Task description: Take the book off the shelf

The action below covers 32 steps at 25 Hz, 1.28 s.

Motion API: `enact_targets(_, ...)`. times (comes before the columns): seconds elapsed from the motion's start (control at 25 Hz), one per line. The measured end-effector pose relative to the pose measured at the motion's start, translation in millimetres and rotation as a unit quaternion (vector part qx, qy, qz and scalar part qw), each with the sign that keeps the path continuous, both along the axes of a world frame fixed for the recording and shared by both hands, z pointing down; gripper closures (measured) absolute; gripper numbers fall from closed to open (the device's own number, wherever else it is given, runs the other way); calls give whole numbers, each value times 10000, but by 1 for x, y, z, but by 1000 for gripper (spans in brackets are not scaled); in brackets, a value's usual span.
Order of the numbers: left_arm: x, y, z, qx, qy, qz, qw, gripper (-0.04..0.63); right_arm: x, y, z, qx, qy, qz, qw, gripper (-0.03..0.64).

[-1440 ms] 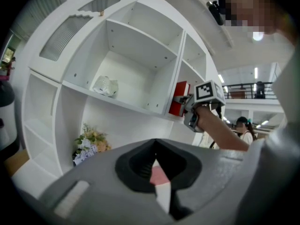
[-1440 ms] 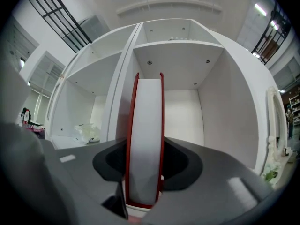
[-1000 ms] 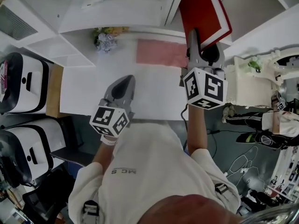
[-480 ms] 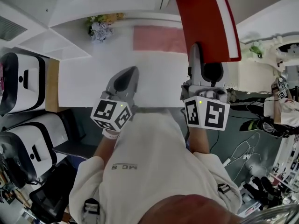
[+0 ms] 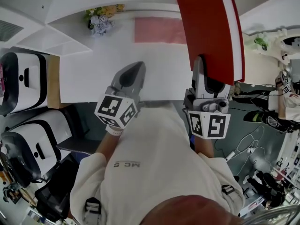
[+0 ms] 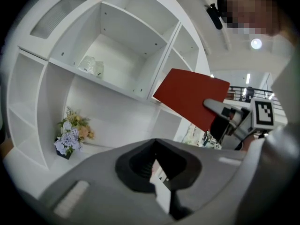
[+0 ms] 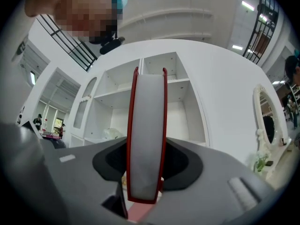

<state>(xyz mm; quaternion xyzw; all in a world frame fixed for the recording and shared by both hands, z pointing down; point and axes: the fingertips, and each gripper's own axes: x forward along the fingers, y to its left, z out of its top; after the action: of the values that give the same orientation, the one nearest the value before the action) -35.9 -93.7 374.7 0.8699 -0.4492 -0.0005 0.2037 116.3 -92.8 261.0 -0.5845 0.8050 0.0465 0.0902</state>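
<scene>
The left gripper [image 5: 127,78] hangs clenched and empty in front of the shelf [image 5: 108,1]. The right gripper [image 5: 206,76] is grasping the red book [image 5: 206,27] by its near end, with the pages squeezed between the covers. The book stands out in front of the shelf and seems clear of it. The long book could swing in so short a hold, so grip firmly, draw it straight away from the shelf, and lower it slowly.

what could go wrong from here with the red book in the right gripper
The right gripper clamps the red book only at one end, so the overhang might pivot or slip out. The left gripper is shut and apart from it, giving no support. Its far end sits near the shelf and might clip it.
</scene>
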Motion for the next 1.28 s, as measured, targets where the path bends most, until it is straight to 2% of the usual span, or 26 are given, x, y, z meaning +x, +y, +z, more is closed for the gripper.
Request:
enact_targets(0.28, 4, -2, 3, -17, 1, 75, 10000, 595, 5, 33, 8, 46, -170, -210, 9996, 445)
enact_targets(0.48, 6, -2, 5, -42, -17, 68, 10000, 595, 7, 48, 18, -108, -227, -346, 9991, 442)
enact_targets(1.04, 8, 2, 21, -192, -200, 69, 9996, 595, -14, 59, 95, -1009, 273, -796, 9913, 442)
enact_targets(1.28, 6, 4, 25, -185, -327, -43, 9993, 595, -14, 40, 138, -1642, 114, -886, 9824, 442)
